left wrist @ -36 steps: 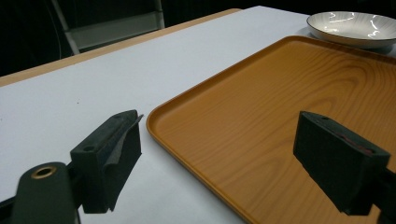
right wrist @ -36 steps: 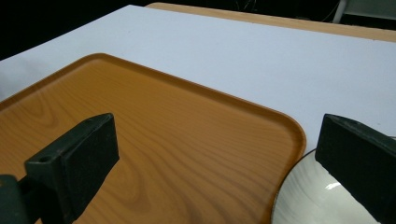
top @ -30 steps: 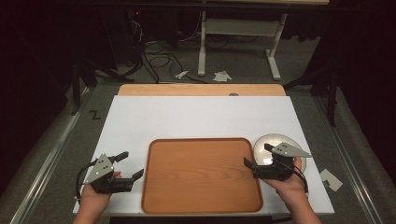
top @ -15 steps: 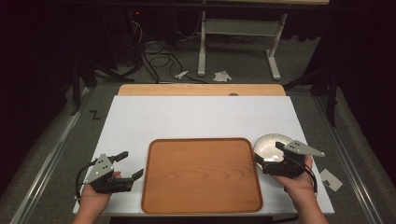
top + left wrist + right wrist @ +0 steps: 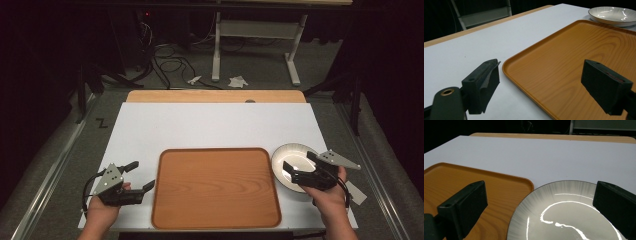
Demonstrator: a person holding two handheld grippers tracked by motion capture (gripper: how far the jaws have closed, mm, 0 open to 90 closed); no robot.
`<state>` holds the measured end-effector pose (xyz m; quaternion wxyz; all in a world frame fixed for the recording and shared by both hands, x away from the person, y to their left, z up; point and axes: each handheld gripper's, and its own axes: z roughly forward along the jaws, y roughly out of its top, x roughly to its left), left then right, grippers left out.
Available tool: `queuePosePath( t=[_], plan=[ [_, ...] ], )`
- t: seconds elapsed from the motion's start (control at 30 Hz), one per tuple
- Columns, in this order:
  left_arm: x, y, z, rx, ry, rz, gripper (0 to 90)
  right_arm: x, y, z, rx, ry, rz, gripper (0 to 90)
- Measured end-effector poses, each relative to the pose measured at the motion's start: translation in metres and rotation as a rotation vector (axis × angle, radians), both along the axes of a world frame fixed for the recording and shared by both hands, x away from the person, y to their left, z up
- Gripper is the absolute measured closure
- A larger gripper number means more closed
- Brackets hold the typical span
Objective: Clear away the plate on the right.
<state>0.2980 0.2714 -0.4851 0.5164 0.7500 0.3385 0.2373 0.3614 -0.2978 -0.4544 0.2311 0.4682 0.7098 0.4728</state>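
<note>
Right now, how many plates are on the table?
1. The plate sits on the white table, just right of the wooden tray, with the open right gripper poised over its near side. The tray holds nothing.

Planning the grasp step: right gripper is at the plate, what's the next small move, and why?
Probably lower the right gripper onto the near rim of the plate and close. Its jaws stand open above the plate, gripping nothing, and the plate sits on the table just right of the tray.
</note>
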Motion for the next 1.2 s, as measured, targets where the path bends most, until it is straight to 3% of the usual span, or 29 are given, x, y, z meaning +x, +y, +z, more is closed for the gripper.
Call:
queuePosePath(
  t=[0.63,1.2],
  plan=[
    [0.008,-0.005,0.0,-0.007,-0.006,0.0,15.8,-0.006,-0.027,-0.001,0.029,0.004,-0.084,0.0],
    [0.016,-0.013,0.001,-0.005,-0.009,-0.011,15.9,-0.013,-0.05,-0.006,0.079,0.045,-0.167,0.0]
  ],
)
